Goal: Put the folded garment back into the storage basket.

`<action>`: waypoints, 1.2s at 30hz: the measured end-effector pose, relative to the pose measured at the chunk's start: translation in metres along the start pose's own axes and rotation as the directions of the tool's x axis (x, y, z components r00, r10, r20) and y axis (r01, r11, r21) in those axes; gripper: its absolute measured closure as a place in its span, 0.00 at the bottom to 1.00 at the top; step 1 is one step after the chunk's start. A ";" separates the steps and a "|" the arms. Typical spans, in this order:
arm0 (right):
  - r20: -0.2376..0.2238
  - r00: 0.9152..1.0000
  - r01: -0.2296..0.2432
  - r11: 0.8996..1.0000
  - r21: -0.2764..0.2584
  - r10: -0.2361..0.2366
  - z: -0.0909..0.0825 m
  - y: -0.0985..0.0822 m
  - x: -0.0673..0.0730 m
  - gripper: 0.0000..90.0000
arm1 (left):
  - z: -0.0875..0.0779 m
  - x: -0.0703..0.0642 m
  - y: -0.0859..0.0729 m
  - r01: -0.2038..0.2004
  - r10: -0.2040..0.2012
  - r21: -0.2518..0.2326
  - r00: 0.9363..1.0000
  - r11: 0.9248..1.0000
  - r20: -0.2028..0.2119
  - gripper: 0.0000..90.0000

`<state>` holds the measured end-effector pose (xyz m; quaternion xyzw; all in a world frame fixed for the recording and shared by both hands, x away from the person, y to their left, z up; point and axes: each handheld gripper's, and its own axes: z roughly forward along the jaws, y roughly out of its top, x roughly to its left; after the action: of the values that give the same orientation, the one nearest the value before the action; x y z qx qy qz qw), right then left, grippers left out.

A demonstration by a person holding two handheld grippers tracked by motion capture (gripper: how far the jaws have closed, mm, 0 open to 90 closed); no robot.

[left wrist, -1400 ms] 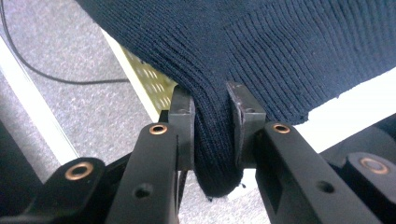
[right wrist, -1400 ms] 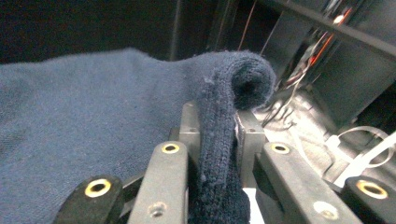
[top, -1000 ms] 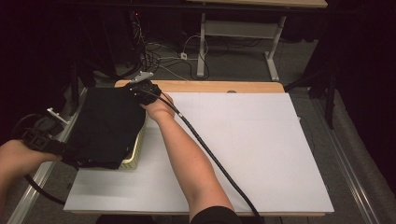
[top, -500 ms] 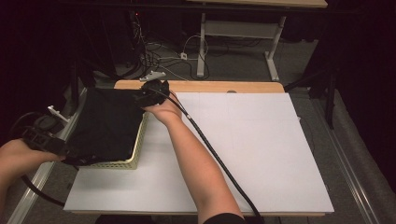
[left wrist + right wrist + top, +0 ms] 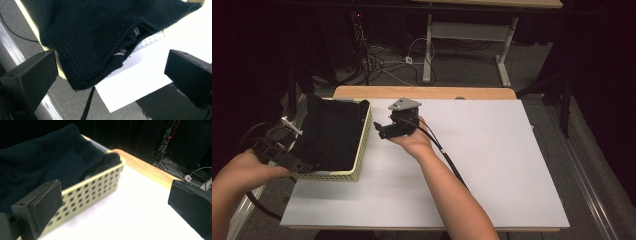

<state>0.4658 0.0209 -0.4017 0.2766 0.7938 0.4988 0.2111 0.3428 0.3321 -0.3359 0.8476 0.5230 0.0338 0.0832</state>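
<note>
A black knitted sweater (image 5: 329, 137) lay in the pale yellow perforated basket (image 5: 362, 150), which stood at the left edge of the white table (image 5: 492, 165). The garment filled the basket and spilled over its rim on the near left side, where a ribbed hem hung past the basket's corner and over the table's edge (the left tool view showed that hem (image 5: 100, 45) clearly, with the grey floor under it).

The left tool (image 5: 279, 155) sat at the near left corner of the basket, just beside the overhanging knit. Its jaws had just been opening and stood wide apart; the hem lay ahead of them, but the pads were not pressing on it.

The right tool (image 5: 384, 131) hovered over the bare table just to the right of the basket, pointing toward its perforated wall (image 5: 100, 187). Its jaws had likewise just been opening and stood wide, with nothing between them. A black cable (image 5: 447, 160) trailed from it along the person's forearm.
</note>
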 end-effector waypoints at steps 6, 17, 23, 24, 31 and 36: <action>-0.003 1.000 -0.006 1.000 -0.014 0.006 -0.030 -0.029 0.007 0.00 | 0.002 -0.008 0.003 -0.006 0.006 0.003 1.000 1.000 0.010 0.00; 0.033 0.999 -0.023 1.000 0.002 0.023 -0.076 -0.077 0.004 0.00 | 0.019 -0.021 0.010 -0.015 0.014 0.023 0.999 1.000 0.047 0.00; 0.060 0.998 -0.032 0.999 0.007 0.032 -0.102 -0.099 0.000 0.00 | 0.023 -0.027 0.013 -0.024 0.023 0.035 0.999 0.999 0.046 0.00; 0.064 0.997 -0.033 0.999 0.007 0.032 -0.106 -0.101 -0.001 0.00 | 0.023 -0.028 0.014 -0.024 0.022 0.033 0.999 0.999 0.048 0.00; 0.112 0.993 -0.031 0.999 0.012 0.029 -0.144 -0.123 -0.008 0.00 | 0.023 -0.028 0.021 -0.019 0.017 0.035 0.999 0.999 0.042 0.00; 0.143 0.989 -0.031 0.999 0.017 0.028 -0.171 -0.136 -0.014 0.00 | 0.017 -0.020 0.027 0.006 -0.006 0.012 0.999 1.000 0.038 0.00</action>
<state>0.3408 -0.1507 -0.4542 0.3254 0.7772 0.4732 0.2572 0.3596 0.3003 -0.3475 0.8470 0.5241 0.0140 0.0882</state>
